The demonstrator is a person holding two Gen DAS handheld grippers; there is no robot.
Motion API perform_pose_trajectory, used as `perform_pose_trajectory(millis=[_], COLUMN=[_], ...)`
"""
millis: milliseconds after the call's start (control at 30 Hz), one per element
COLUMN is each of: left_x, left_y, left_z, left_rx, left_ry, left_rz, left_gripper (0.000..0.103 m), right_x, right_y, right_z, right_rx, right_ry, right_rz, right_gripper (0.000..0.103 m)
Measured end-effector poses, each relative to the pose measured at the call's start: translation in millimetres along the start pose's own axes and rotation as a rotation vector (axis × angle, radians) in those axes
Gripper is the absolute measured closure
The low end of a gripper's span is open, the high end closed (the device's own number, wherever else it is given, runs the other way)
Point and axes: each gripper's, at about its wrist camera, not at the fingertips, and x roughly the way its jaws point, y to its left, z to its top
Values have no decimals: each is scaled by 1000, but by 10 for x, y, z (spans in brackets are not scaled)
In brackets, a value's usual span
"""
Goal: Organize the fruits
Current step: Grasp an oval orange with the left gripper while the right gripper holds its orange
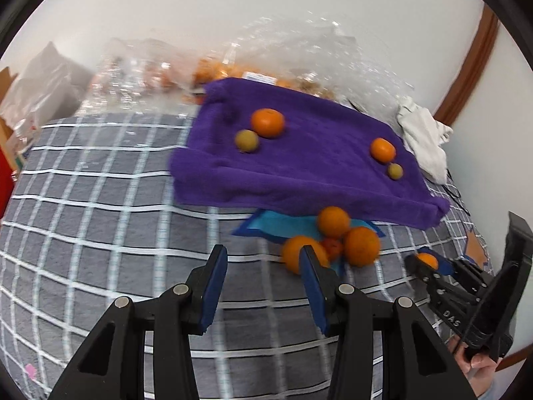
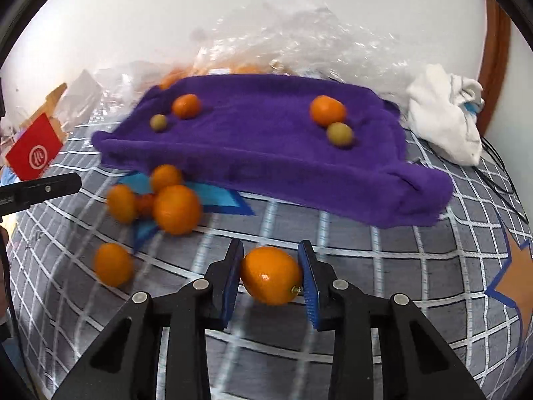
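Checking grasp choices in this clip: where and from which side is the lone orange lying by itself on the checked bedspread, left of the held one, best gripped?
Grip the lone orange across its round middle, coming from above and the near side. Nothing touches it on the checked bedspread; the cluster lies farther back. The right gripper is shut on another orange.

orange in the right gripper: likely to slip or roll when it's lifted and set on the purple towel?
The orange looks smooth and glossy, pinched only at its sides by the right gripper, so it may twist. Being round, it probably rolls on release, though the purple towel looks plush and the fruit already on it sits still.
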Motion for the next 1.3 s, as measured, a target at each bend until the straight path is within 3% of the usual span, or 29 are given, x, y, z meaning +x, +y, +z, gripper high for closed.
perform_pose_trajectory(millis=[567, 967, 1300], left_x=[389, 468, 187], left_y=[-308, -409, -216], left_z=[-108, -71, 39], left_rx=[56, 72, 33], left_ry=[86, 69, 27], left_rz=[-9, 6, -5], left_gripper=[60, 65, 65], right_x=[23, -49, -170], right_y=[-51, -119, -244], right_z=[-145, -184, -44], right_rx=[-64, -54, 8], right_ry=[-1, 1, -14], right_rz=[-10, -14, 19], right_gripper=[65, 69, 69])
